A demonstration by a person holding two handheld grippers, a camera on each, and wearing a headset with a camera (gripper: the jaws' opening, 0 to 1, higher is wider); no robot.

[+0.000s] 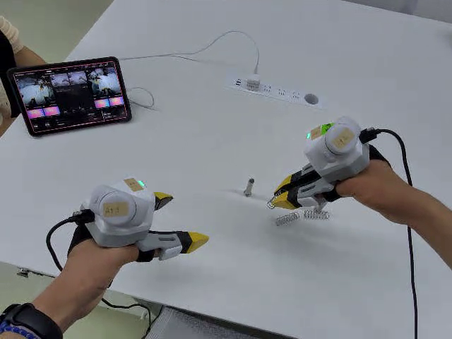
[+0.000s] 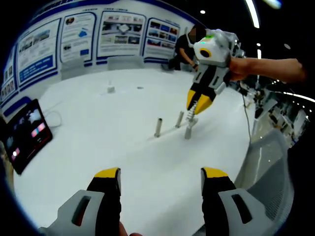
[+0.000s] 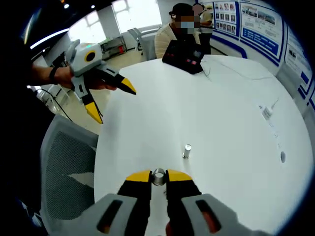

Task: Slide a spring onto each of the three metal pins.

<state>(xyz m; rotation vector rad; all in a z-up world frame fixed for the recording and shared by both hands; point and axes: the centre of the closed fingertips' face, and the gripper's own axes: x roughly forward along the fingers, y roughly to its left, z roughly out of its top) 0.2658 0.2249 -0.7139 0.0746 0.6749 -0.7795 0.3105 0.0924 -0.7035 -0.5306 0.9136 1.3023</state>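
Yellow-tipped left gripper [image 1: 182, 219] hovers nearest with jaws spread and empty, while the matching right gripper [image 1: 282, 196] pinches a small coiled metal spring [image 3: 158, 177] end-on, likely to thread it onto one of three short upright metal pins [image 2: 179, 119] just ahead.

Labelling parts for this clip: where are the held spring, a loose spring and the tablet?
held spring [image 3: 158, 176], right gripper view, its round open end.
loose spring [image 1: 287, 219], head view, middle coils.
tablet [image 1: 70, 94], head view, middle of screen.
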